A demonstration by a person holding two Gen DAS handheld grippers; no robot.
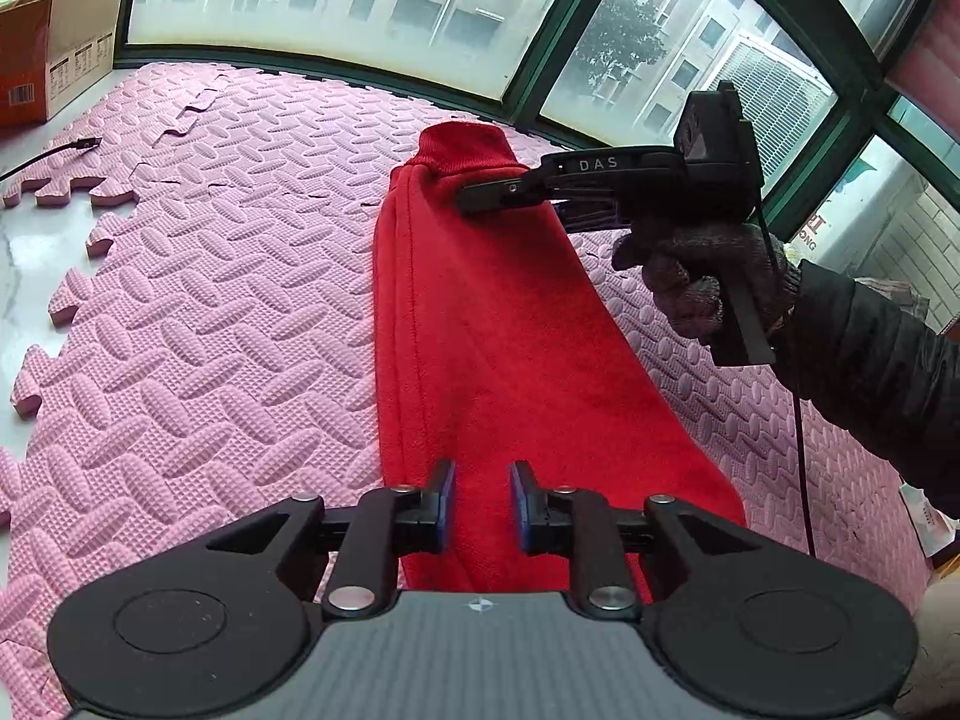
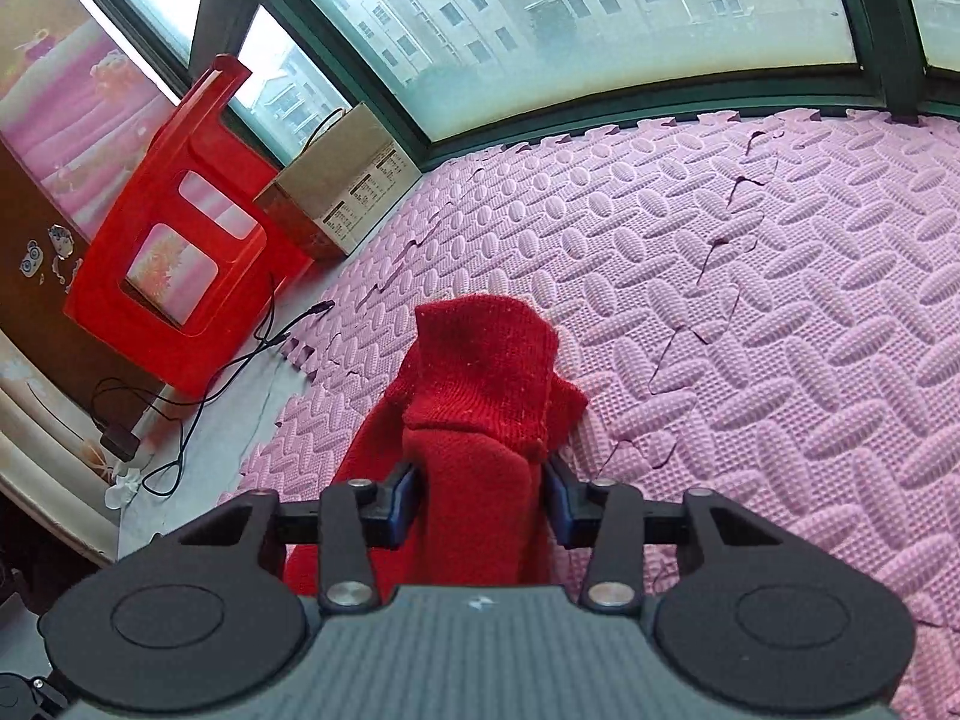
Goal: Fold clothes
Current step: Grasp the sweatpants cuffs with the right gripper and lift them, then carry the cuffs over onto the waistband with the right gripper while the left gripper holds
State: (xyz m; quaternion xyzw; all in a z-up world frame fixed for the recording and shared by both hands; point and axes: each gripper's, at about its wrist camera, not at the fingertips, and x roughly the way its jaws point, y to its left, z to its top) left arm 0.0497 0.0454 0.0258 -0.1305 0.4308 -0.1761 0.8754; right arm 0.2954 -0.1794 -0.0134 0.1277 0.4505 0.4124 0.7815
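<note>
The jaws of the left gripper (image 1: pixel 480 504) stand spread with a clear gap between the blue-padded fingers (image 1: pixel 443 495), at the lower middle of the left wrist view, poised over the near end of the long red knitted garment (image 1: pixel 480 324) and gripping nothing that shows; the jaws of the right gripper (image 2: pixel 480 501) press in on either side of a bunched fold of the same red garment (image 2: pixel 480 420) at the lower middle of the right wrist view, the cloth filling the space between them, so they pinch it; in the left wrist view that right gripper (image 1: pixel 480 199) appears at the upper right of the frame, held by a dark gloved hand (image 1: pixel 708 282), its black tip touching the cloth just below the ribbed cuff-like end of the garment.

The garment lies as a long narrow strip running from the lower middle up to the centre of the left wrist view, resting on the pink interlocking foam mat (image 1: pixel 198 312) with a raised oval pattern; its ribbed end rises and folds over in the centre of the right wrist view.

A brown cardboard box (image 1: pixel 54 60) sits at the upper left of the left wrist view; a red plastic stool (image 2: pixel 174 228) leans at the left of the right wrist view, with a black cable (image 2: pixel 228 360) trailing over the pale floor below it; green-framed windows (image 1: pixel 540 60) run across the top.
</note>
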